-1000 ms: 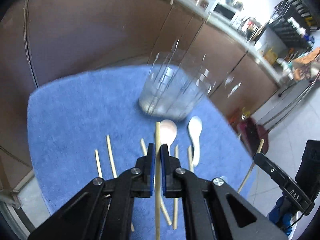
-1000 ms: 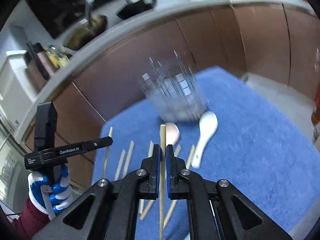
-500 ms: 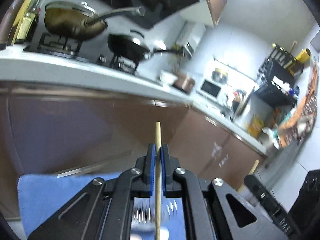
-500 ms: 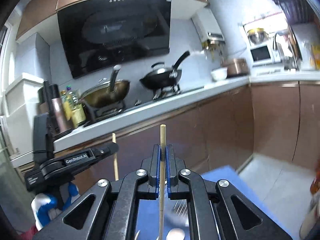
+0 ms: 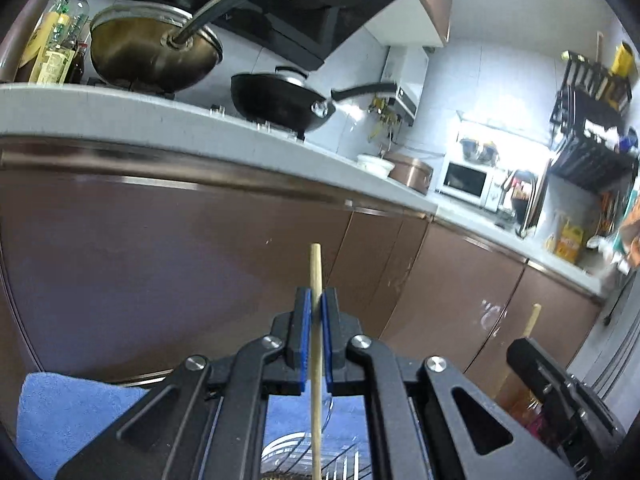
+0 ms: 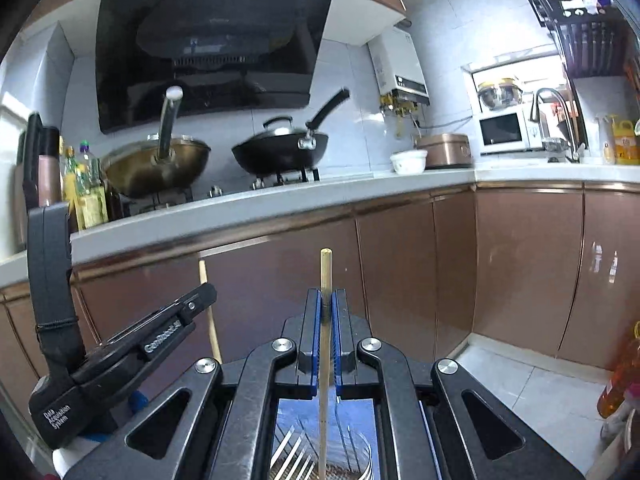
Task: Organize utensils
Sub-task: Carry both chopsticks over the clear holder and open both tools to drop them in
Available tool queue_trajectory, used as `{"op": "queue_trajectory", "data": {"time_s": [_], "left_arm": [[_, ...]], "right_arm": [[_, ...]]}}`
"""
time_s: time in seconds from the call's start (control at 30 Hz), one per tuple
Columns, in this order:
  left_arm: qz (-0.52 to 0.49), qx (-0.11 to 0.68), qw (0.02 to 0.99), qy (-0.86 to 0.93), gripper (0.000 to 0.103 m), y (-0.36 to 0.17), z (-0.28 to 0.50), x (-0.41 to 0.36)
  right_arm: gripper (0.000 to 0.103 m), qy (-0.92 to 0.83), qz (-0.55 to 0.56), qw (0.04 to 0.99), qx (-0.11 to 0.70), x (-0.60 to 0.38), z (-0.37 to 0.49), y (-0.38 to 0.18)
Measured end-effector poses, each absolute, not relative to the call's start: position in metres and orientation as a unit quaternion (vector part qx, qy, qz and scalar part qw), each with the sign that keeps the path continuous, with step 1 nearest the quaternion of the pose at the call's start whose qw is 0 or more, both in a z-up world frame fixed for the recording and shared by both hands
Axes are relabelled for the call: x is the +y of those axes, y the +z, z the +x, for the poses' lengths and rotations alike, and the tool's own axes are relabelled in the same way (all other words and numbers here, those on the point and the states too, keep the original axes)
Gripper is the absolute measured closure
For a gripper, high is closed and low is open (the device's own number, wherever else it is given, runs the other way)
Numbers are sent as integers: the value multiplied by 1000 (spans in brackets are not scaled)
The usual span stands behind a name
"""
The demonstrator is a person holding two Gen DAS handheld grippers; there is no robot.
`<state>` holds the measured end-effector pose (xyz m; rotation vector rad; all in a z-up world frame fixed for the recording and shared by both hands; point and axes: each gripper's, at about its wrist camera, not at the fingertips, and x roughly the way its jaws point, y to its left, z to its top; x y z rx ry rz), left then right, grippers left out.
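Observation:
My left gripper (image 5: 315,300) is shut on a wooden chopstick (image 5: 316,360) that stands upright between its blue pads, its tip poking above them. My right gripper (image 6: 327,300) is likewise shut on a second wooden chopstick (image 6: 325,360), also upright. Below each gripper, between the arms, shows the rim of a clear ribbed glass holder (image 5: 296,456) (image 6: 320,452) on the blue table cloth (image 5: 72,412). The right gripper (image 5: 532,356) with its chopstick appears at the lower right of the left wrist view. The left gripper (image 6: 200,300) appears at the left of the right wrist view. The other utensils are out of sight.
Brown kitchen cabinets (image 6: 520,272) and a white counter (image 5: 200,128) fill the background. A brass wok (image 6: 156,168) and a black pan (image 6: 280,152) sit on the stove. A microwave (image 6: 508,130), a sink tap and bottles stand further right. Tiled floor (image 6: 520,384) lies beside the table.
Both grippers have tipped up and risen with their chopsticks. The view went from the cloth with spoons and loose chopsticks to the cabinets and stove; the glass holder now sits just beneath the fingers.

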<state>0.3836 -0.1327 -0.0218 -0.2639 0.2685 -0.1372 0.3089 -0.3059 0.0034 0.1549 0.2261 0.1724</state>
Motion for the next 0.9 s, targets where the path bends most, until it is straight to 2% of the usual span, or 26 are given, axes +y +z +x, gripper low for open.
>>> {"op": "queue_trajectory", "data": {"time_s": [0.13,0.17,0.2,0.23,0.27,0.33,0.43,0.5,0.6,0.7,0.8,0.9], "left_arm": [[-117,138,981,-70,93,-42,373,-135],[-117,140,981,-73,90,-43,369,-133],[-115,140,981,-74,80,-43,364,-132],[-113,139,981,-74,74,-41,358,-130],[-108,136,982,-74,72,-37,350,-127],[-93,130,985,-72,68,-28,335,-124],[-69,121,988,-72,65,-6,308,-116],[-57,112,990,-71,64,10,288,-109],[-34,94,993,-64,64,34,253,-97],[-21,74,995,-59,63,57,212,-83],[-21,76,995,-56,55,78,171,-65],[-23,76,995,-60,52,95,140,-51]], "right_arm": [[93,78,66,985,137,-304,303,-25],[87,78,68,985,140,-306,300,-27],[77,76,69,985,140,-307,296,-28],[71,74,70,985,137,-308,290,-26],[63,73,71,986,134,-309,285,-24],[58,69,72,987,126,-313,271,-14],[42,66,72,989,115,-318,244,6],[22,62,73,989,108,-322,224,20],[3,53,68,992,91,-327,187,44],[0,55,69,993,76,-331,144,69],[0,55,59,995,62,-328,103,91],[0,41,55,996,49,-326,63,107]]}}
